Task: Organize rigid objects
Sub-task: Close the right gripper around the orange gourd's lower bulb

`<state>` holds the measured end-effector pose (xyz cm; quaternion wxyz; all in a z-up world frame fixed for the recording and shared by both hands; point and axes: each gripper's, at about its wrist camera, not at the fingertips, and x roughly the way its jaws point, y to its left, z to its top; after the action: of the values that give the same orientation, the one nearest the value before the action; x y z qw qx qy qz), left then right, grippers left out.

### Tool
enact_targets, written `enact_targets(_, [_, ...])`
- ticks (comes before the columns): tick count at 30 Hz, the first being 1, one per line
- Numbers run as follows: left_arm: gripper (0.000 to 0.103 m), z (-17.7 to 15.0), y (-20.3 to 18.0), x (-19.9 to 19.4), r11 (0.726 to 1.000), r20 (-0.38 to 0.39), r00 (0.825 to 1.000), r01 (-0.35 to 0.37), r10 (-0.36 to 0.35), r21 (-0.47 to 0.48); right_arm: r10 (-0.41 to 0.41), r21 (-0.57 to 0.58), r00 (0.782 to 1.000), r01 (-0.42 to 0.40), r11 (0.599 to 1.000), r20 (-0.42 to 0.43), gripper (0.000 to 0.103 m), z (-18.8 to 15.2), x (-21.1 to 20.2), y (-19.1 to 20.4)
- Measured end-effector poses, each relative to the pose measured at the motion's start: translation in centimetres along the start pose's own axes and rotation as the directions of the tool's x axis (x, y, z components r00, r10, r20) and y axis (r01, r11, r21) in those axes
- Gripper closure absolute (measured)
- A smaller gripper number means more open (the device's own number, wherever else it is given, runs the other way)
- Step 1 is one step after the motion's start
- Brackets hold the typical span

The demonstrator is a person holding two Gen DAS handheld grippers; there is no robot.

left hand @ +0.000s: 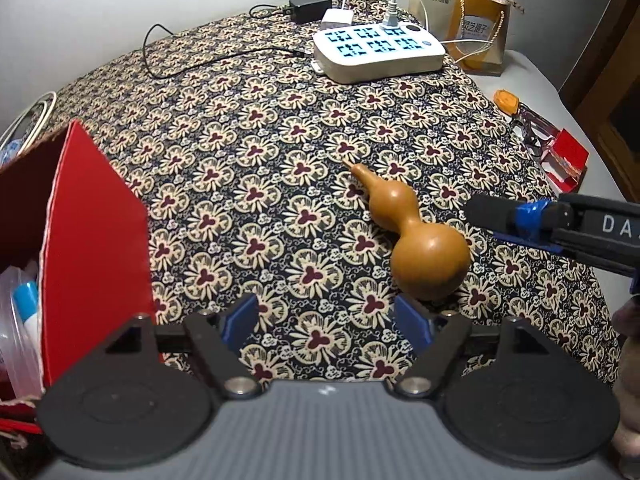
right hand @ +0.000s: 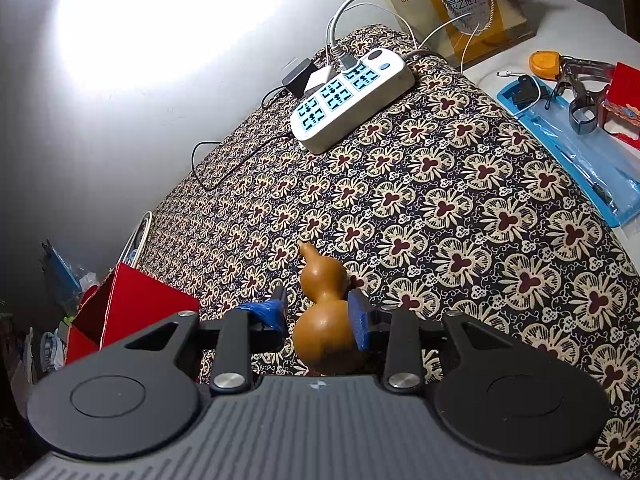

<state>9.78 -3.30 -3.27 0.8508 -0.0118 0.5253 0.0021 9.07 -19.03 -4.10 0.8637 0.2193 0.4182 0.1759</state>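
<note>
The left gripper (left hand: 326,322) hangs with jaws apart over the patterned cloth (left hand: 248,184). The gourd (right hand: 322,312) lies mid-bench between the right gripper's (right hand: 318,316) parted jaws; contact is unclear. A power strip (left hand: 378,50) sits at the far edge.

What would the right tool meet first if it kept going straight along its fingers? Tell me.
The gourd. The right tool points down at it with its fingers on either side of the waist and lower bulb, so going on would bring it against the gourd, then the patterned cloth beneath. Whether the pads already touch is unclear.
</note>
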Motion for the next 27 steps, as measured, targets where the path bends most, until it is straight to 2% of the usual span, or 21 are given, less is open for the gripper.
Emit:
enact_targets(3, [0.017,0.4,-0.3,0.1,0.999,0.013,0.999,0.037,-0.037,0.006,0.017,0.016,1.0,-0.017,1.0,-0.011,0.085,0.4,0.7,-0.3])
enact_targets(8, [0.016,0.9,-0.5,0.3,0.992,0.039,0.991,0.124,-0.124,0.019,0.042,0.052,0.998,-0.04,0.998,-0.047,0.085,1.2,2.2,-0.9])
enact_targets(15, [0.016,1.6,0.0,2.7,0.972,0.006,0.972,0.234,-0.234,-0.009,0.075,0.104,0.988,-0.061,0.993,-0.135,0.085,1.5,4.8,-1.7])
enact_targets(20, [0.016,2.0,0.3,4.1,0.959,-0.014,0.959,0.283,-0.283,-0.024,0.101,0.12,0.978,-0.079,0.99,-0.184,0.085,1.7,6.4,-1.7])
enact_targets(27, [0.017,2.3,0.1,5.6,0.949,-0.044,0.948,0.313,-0.314,-0.022,0.147,0.143,0.956,-0.113,0.983,-0.252,0.085,1.6,8.8,-1.3])
